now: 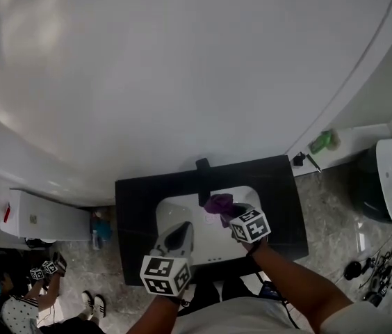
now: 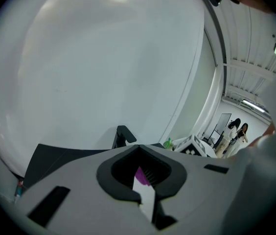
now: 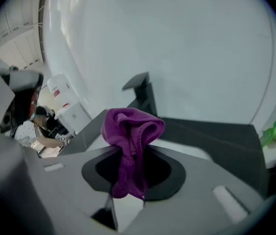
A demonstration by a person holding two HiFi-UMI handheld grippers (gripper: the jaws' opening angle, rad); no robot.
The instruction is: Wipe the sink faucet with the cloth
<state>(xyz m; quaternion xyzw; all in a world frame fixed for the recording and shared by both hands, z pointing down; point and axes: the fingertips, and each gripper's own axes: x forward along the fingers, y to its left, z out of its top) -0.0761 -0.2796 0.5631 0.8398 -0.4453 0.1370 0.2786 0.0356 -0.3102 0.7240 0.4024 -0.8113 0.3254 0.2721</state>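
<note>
A black faucet [image 1: 202, 179] stands at the back of a white sink [image 1: 210, 248] set in a black countertop [image 1: 137, 207]. My right gripper [image 1: 232, 213] is shut on a bunched purple cloth [image 1: 218, 203], held just right of the faucet spout over the basin. In the right gripper view the cloth [image 3: 130, 141] sticks up from the right gripper [image 3: 130, 177], with the faucet [image 3: 140, 89] behind it. My left gripper [image 1: 175, 239] hovers over the basin's front left, jaws together and holding nothing. The left gripper view shows the faucet [image 2: 123, 135] ahead of the left gripper [image 2: 145, 180].
A plain white wall rises behind the sink. A green bottle [image 1: 323, 142] stands on a white ledge to the right. A white cabinet [image 1: 43, 218] is at the left, a person [image 1: 15, 305] with more grippers beside it. Cables [image 1: 384, 270] lie on the floor at right.
</note>
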